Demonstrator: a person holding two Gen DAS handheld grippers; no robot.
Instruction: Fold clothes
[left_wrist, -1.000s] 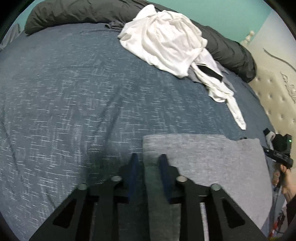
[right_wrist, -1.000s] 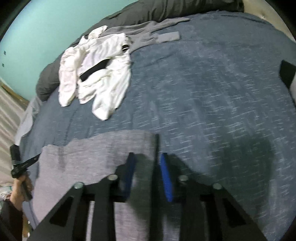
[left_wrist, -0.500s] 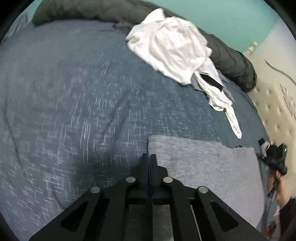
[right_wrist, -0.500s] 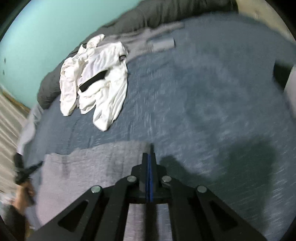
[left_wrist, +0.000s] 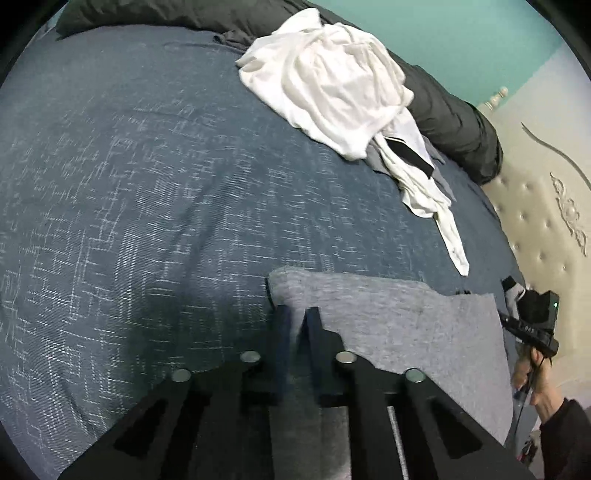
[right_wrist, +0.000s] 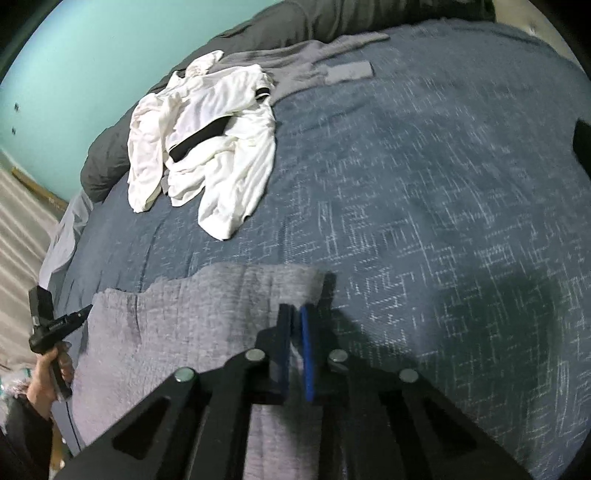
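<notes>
A grey garment (left_wrist: 399, 332) lies folded flat on the blue bedspread (left_wrist: 147, 184); it also shows in the right wrist view (right_wrist: 207, 317). My left gripper (left_wrist: 297, 317) sits over the garment's left edge, its jaws a narrow gap apart with grey cloth between them. My right gripper (right_wrist: 294, 314) sits over the garment's right edge, jaws also slightly apart with cloth in the gap. Each gripper shows in the other's view, the right one (left_wrist: 532, 325) and the left one (right_wrist: 48, 325).
A crumpled white garment with a black band (left_wrist: 343, 92) lies at the far side of the bed, also in the right wrist view (right_wrist: 210, 147). A dark duvet (left_wrist: 454, 122) is bunched behind it. A tufted headboard (left_wrist: 546, 229) stands on the right.
Both grippers were open a second ago, closed on the grey garment's edges, and their jaws have now parted a little. The garment's near edge has shifted slightly.
</notes>
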